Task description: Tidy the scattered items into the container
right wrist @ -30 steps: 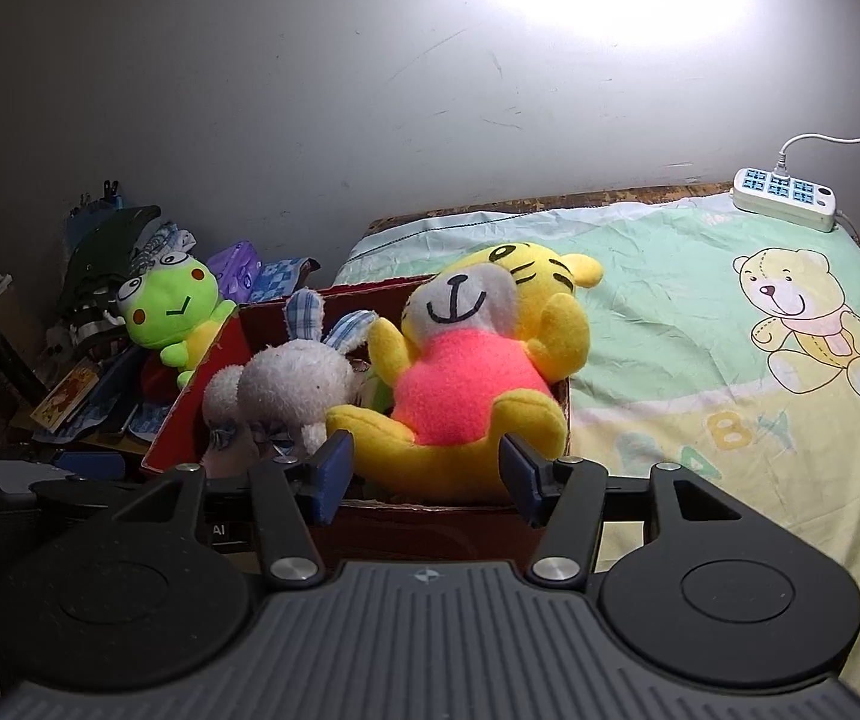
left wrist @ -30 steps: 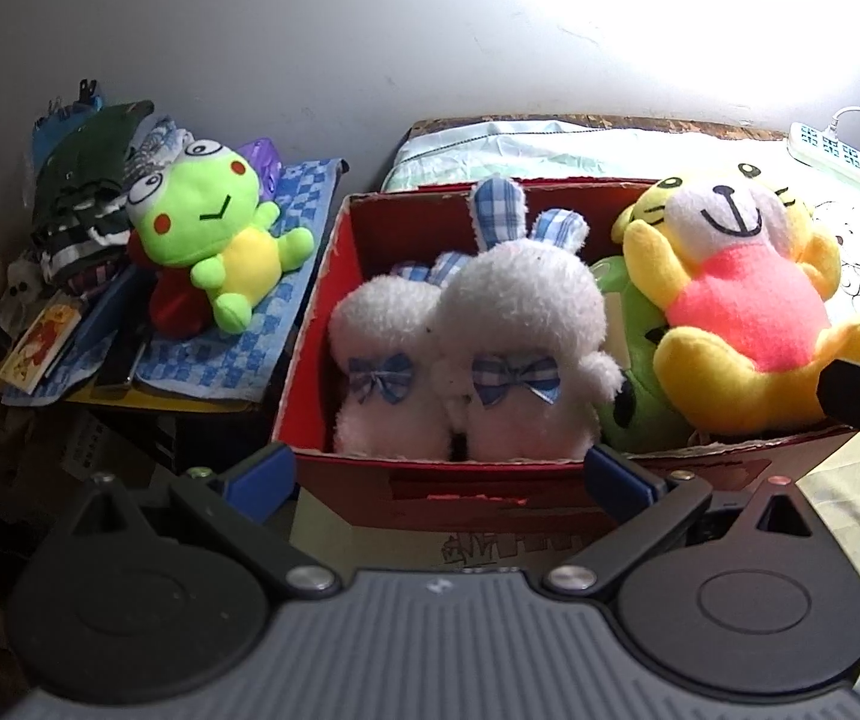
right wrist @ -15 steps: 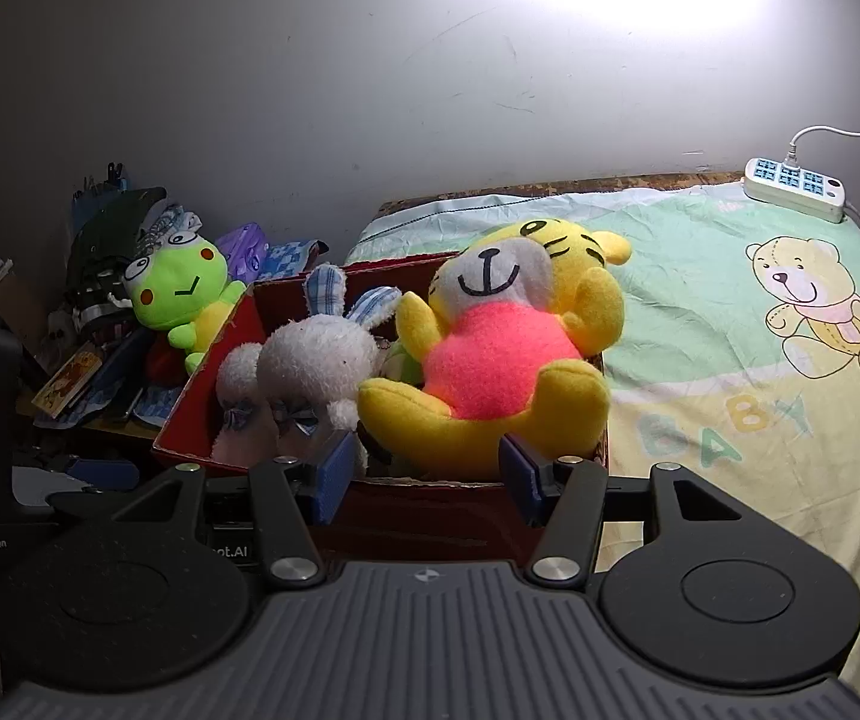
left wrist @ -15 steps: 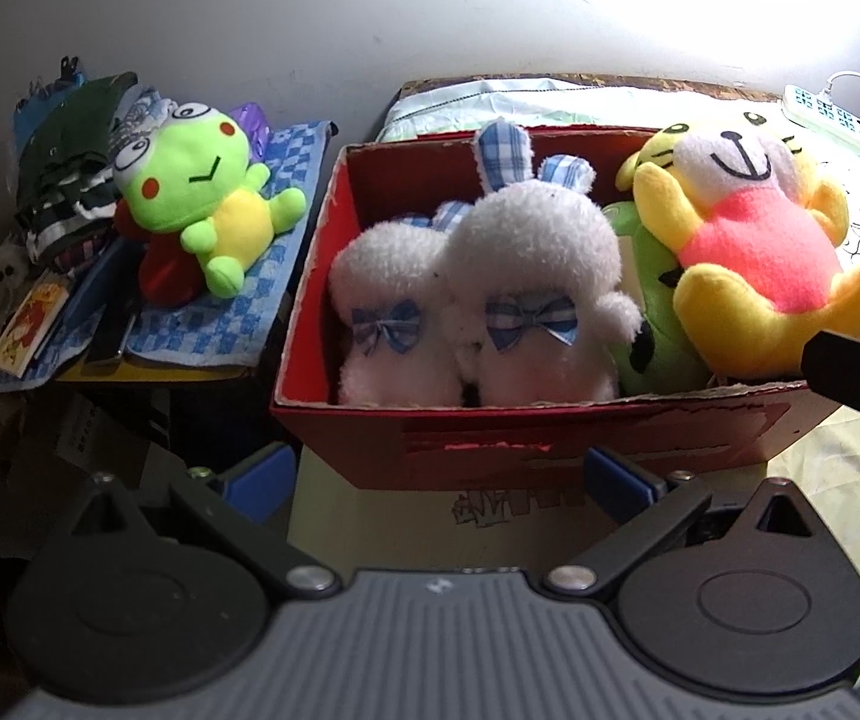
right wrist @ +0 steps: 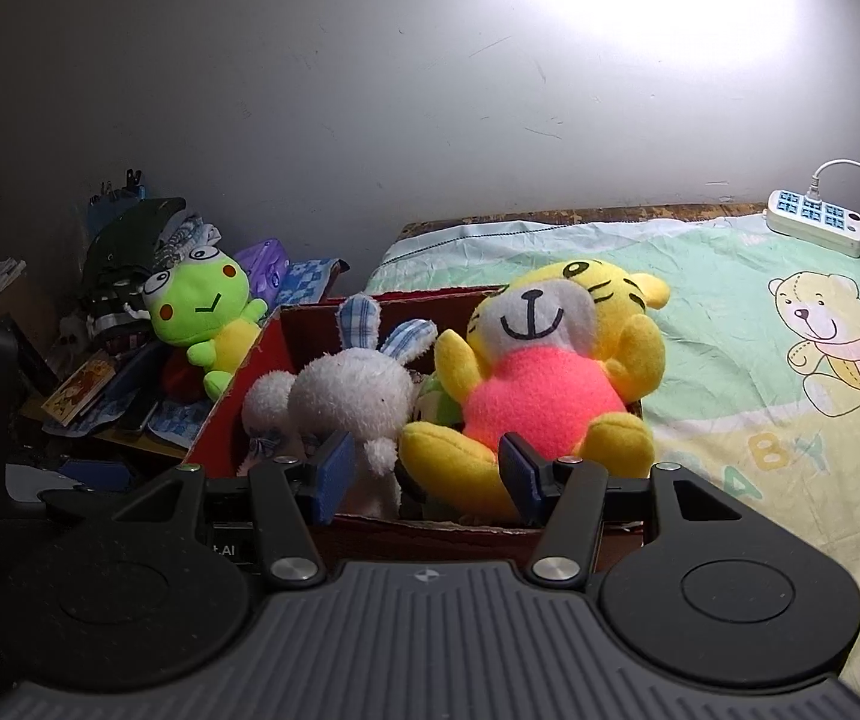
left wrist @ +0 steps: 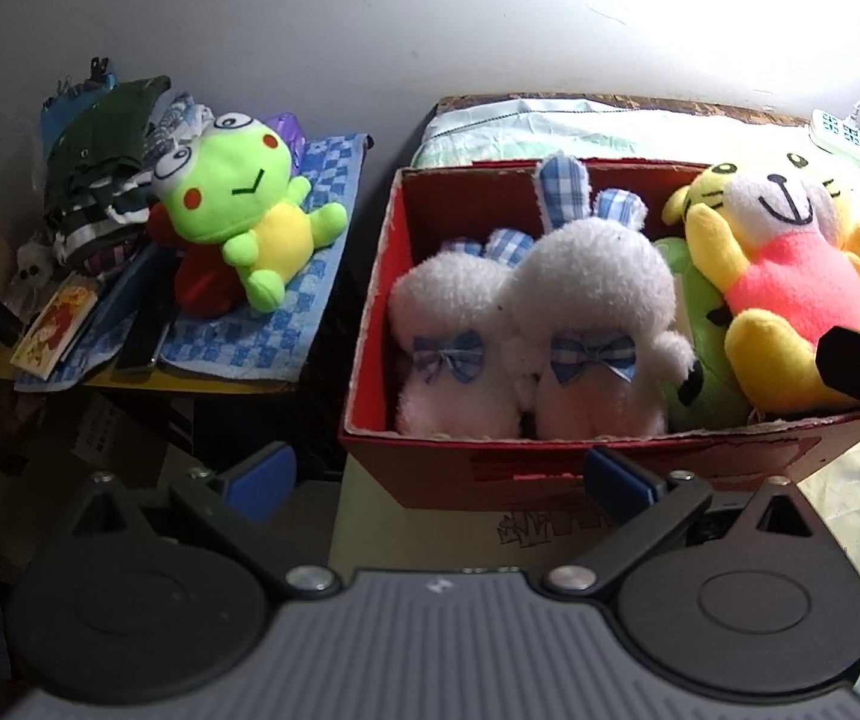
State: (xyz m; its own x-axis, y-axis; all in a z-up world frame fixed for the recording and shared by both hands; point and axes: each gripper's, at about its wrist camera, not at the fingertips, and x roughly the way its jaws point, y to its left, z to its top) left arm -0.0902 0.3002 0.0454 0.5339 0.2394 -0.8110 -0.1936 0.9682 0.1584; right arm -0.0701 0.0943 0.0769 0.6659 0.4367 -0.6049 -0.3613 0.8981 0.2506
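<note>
A red cardboard box (left wrist: 377, 276) stands at the bed's edge. Inside it are two white bunnies with blue checked bows (left wrist: 592, 312), a green plush (left wrist: 700, 372) and a yellow tiger with a pink belly (left wrist: 790, 294). My left gripper (left wrist: 436, 474) is open in front of the box's near wall, holding nothing. My right gripper (right wrist: 426, 474) is open just before the box (right wrist: 430, 534). The tiger (right wrist: 538, 396) sits beyond its fingertips, untouched by the pads. A green frog plush (left wrist: 237, 204) lies outside the box on a blue checked cloth to the left.
The frog (right wrist: 201, 300) rests on a cluttered side table with folded clothes (left wrist: 105, 156) and a small card (left wrist: 57, 330). A bed sheet with a bear print (right wrist: 730, 330) spreads to the right. A white power strip (right wrist: 814, 222) lies at its far corner. A grey wall stands behind.
My right gripper has drawn back a little from the box, with the tiger staying inside. In the left wrist view, more of the box's front wall now shows.
</note>
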